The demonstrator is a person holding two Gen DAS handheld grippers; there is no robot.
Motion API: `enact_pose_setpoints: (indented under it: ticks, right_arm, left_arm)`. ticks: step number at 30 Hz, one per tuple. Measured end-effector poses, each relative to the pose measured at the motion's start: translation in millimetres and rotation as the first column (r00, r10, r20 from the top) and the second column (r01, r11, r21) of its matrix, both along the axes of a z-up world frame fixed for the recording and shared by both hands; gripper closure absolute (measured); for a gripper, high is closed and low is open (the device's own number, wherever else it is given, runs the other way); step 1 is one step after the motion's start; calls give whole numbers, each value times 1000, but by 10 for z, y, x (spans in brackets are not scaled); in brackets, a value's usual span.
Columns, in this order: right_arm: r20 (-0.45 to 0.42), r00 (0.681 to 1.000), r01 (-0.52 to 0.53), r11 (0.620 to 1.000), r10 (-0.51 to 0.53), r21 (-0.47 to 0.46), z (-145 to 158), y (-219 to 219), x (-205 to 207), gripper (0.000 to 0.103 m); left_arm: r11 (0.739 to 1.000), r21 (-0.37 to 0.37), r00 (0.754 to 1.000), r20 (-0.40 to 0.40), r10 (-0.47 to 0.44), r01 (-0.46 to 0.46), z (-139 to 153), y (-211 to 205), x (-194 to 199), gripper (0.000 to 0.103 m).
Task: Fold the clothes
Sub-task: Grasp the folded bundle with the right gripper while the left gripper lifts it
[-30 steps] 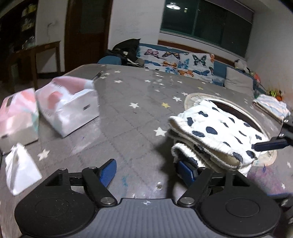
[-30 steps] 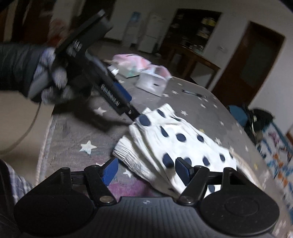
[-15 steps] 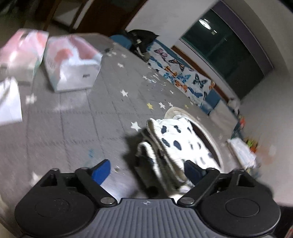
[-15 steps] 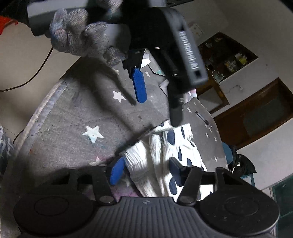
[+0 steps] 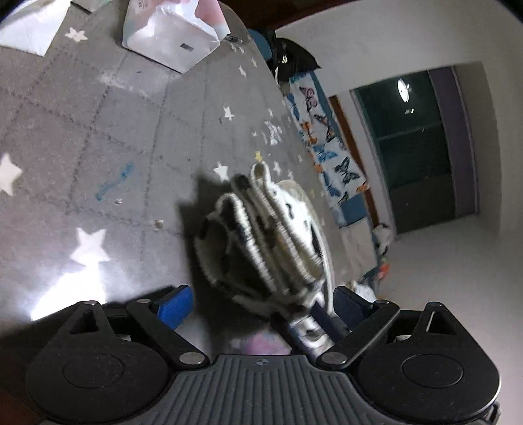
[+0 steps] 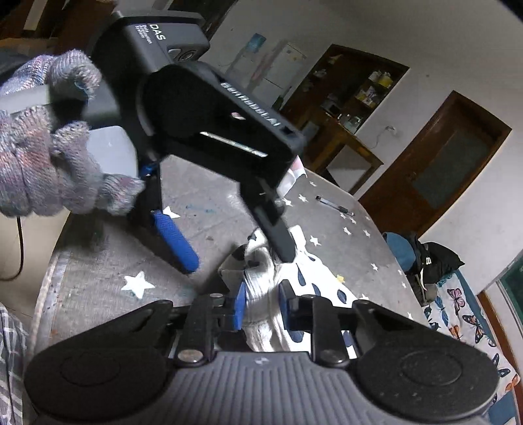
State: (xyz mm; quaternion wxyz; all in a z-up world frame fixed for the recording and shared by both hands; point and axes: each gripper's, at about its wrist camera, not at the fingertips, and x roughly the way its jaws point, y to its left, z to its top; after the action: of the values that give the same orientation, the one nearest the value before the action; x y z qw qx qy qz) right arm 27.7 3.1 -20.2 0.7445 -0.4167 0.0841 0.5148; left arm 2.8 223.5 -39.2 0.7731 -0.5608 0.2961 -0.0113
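Note:
A folded white garment with dark spots point(image 5: 261, 235) lies on the grey star-patterned table point(image 5: 98, 147). My left gripper point(image 5: 260, 304) is open wide and rolled onto its side, straddling the garment's near folded end without its pads touching. From the right wrist view, the left gripper point(image 6: 228, 248) hangs over the garment point(image 6: 313, 278) in a gloved hand point(image 6: 49, 163). One of its blue pads point(image 6: 176, 238) stands off the cloth. My right gripper point(image 6: 263, 309) is closing, and a bunched white fold of the garment fills the gap between its pads.
White and pink tissue packs point(image 5: 170, 42) and a white sheet point(image 5: 29, 26) sit at the table's far side. A pen point(image 6: 333, 204) lies beyond the garment. The table's edge point(image 6: 49, 287) runs on the left. A butterfly-patterned sofa point(image 5: 327, 147) and a black bag point(image 6: 434, 258) stand behind.
My left gripper has rolled far over, opened wider and come to straddle the garment's end. My right gripper's jaws have closed in from wide apart onto the garment's fold.

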Motion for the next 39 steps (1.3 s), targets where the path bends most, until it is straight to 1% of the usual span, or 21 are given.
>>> enact_pose_setpoints:
  ticks: [3, 9, 12, 15, 19, 22, 23, 25, 26, 28, 30, 34, 39]
  right_arm:
    - [-3, 1000, 2, 1000, -2, 7, 4, -7, -5, 84]
    - [-17, 1000, 13, 999, -13, 32, 29, -35, -7, 84]
    - [-16, 1000, 19, 999, -18, 45, 42, -60, -18, 85]
    - [-16, 999, 36, 996, -35, 77, 82, -133, -34, 85]
    - [-33, 999, 36, 995, -33, 90, 101, -157, -61, 85]
    - [-40, 999, 31, 996, -28, 88, 91, -160, -80, 85]
    - [-43, 999, 31, 996, -27, 89, 90, -166, -82, 85]
    - [-49, 998, 31, 995, -27, 91, 93, -171, -83, 85]
    - [-53, 998, 30, 995, -25, 92, 94, -175, -87, 85]
    - [-63, 998, 23, 996, -18, 92, 88, -186, -106, 87]
    - [-68, 998, 15, 996, -9, 85, 68, -190, -125, 87]
    - [-92, 996, 5, 997, 2, 73, 34, -189, -139, 87]
    - [-173, 985, 13, 995, 5, 103, 131, -250, -48, 86]
  left_arm:
    - [998, -43, 999, 4, 34, -34, -26, 16, 73, 8]
    - [997, -63, 999, 7, 43, -43, -53, -3, 223, 9]
    - [995, -85, 999, -2, 52, -52, -77, 14, 263, 17]
    - [992, -115, 998, 1, 55, -54, -111, 31, 232, 17]
    - [993, -113, 999, 12, 46, -44, -124, 10, 261, 16]
    - [992, -114, 999, 9, 52, -50, -126, 4, 324, 18]
    - [992, -117, 998, 8, 54, -53, -129, 6, 349, 20]
    - [991, -124, 999, -2, 54, -54, -160, 5, 384, 31]
    - [991, -126, 999, -6, 52, -53, -180, 4, 399, 35]
    - [991, -126, 999, -19, 48, -50, -225, 7, 406, 52]
    - [990, -128, 998, -28, 50, -53, -271, 18, 406, 61]
    - [993, -104, 998, -31, 45, -48, -305, 39, 397, 70]
    - [998, -62, 999, -32, 31, -33, -281, 32, 403, 73]
